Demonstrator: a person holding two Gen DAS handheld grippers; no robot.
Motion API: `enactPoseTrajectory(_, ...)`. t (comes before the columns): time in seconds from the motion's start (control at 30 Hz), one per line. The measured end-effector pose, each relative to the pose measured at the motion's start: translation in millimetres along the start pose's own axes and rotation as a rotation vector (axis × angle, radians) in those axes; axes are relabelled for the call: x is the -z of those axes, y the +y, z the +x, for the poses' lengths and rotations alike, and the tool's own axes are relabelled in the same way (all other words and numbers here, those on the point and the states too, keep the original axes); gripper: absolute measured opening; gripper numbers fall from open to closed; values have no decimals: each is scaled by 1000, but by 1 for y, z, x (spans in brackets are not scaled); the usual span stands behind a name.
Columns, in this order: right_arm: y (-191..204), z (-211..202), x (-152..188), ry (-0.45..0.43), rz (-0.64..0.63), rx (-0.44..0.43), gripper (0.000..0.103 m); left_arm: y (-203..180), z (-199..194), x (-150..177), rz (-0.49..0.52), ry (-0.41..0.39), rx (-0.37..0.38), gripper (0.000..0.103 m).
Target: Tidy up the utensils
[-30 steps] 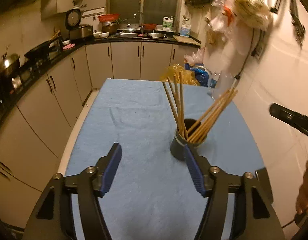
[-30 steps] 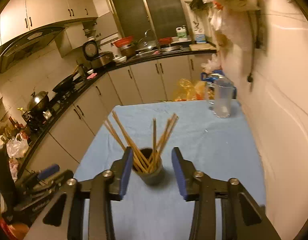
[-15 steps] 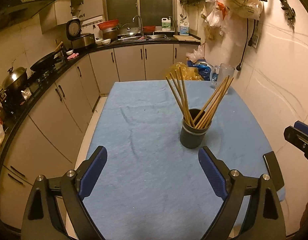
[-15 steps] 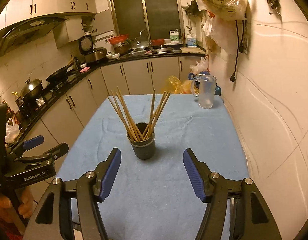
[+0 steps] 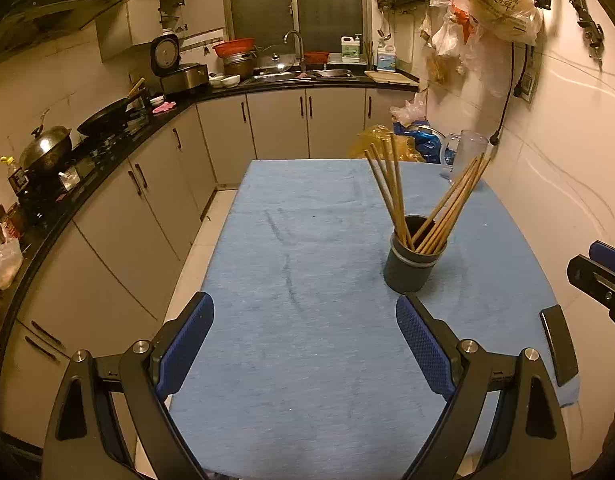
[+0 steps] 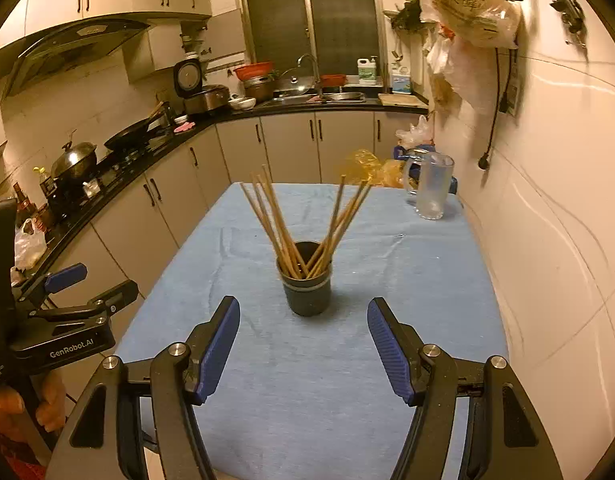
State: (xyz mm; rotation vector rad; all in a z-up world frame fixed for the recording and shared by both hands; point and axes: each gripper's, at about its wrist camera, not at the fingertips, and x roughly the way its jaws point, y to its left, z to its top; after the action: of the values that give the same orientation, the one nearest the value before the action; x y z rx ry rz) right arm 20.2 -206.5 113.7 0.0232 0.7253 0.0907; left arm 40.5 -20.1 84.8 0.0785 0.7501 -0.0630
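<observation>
My left claw gapes wide and empty at lower frame; my right claw likewise. The dark round holder of splayed wooden chopsticks stands mid-frame on the blue-clothed table. I judge any tidying needs a gentle pinch. Upper right, the clear plastic jug stands well apart.

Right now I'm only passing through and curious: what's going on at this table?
A person holds two grippers, both open and empty. The left gripper and right gripper hover over the blue tablecloth, short of a dark cup where wooden chopsticks stand fanned out. A clear mug sits at the far corner.
</observation>
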Motion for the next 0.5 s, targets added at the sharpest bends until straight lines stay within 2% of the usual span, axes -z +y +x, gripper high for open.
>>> enactPoseTrajectory(0.5, 11, 9, 3, 13, -17, -30, 71, 5, -3, 5, 6, 2, -19, 92)
